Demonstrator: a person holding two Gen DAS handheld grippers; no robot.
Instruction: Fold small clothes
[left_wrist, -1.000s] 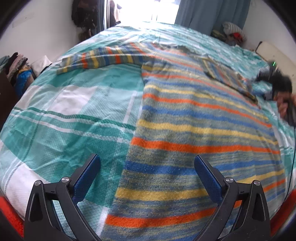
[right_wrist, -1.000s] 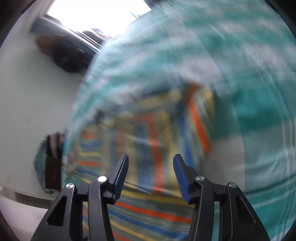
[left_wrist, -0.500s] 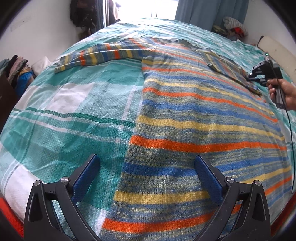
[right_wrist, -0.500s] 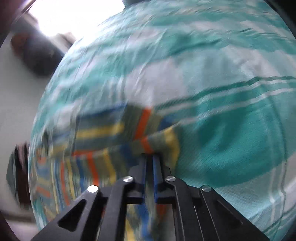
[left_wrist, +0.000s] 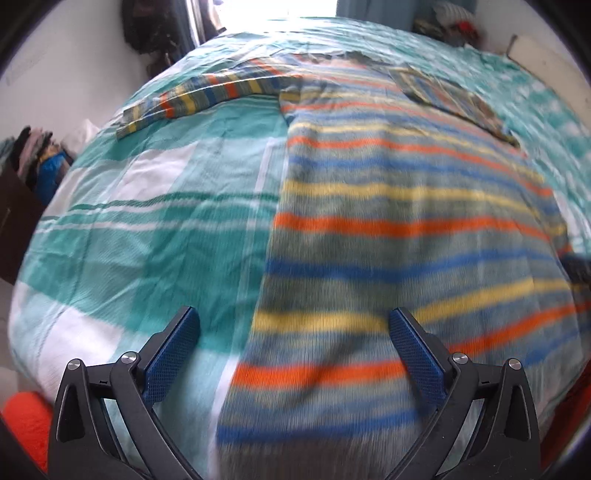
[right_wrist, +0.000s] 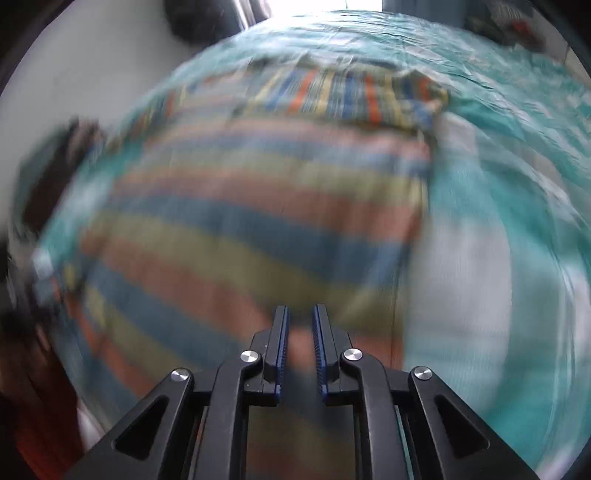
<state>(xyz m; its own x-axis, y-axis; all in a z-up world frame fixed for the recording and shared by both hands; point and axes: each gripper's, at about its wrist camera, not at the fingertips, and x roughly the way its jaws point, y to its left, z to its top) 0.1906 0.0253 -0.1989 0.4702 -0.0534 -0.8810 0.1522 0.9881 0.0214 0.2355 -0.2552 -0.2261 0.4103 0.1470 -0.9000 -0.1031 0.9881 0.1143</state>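
A striped knit sweater (left_wrist: 399, 229) in orange, blue, yellow and grey lies flat on the bed. Its left sleeve (left_wrist: 207, 96) stretches out to the left. Its right sleeve (left_wrist: 454, 99) is folded across the chest. My left gripper (left_wrist: 291, 343) is open wide above the sweater's left hem edge, holding nothing. In the blurred right wrist view the sweater (right_wrist: 258, 221) fills the middle, with the folded sleeve (right_wrist: 343, 96) across its top. My right gripper (right_wrist: 298, 332) has its jaws slightly apart over the lower body of the sweater, with nothing between them.
The bed has a teal and white checked cover (left_wrist: 140, 229). A pile of clothes (left_wrist: 33, 155) sits at the left by the wall. More clutter (left_wrist: 454, 18) lies beyond the far right corner. Something orange (left_wrist: 22, 417) shows at the lower left.
My right gripper let go of the sleeve, which now lies folded across the chest, and swung back toward the sweater's lower body. It has left the left wrist view. My left gripper rose slightly.
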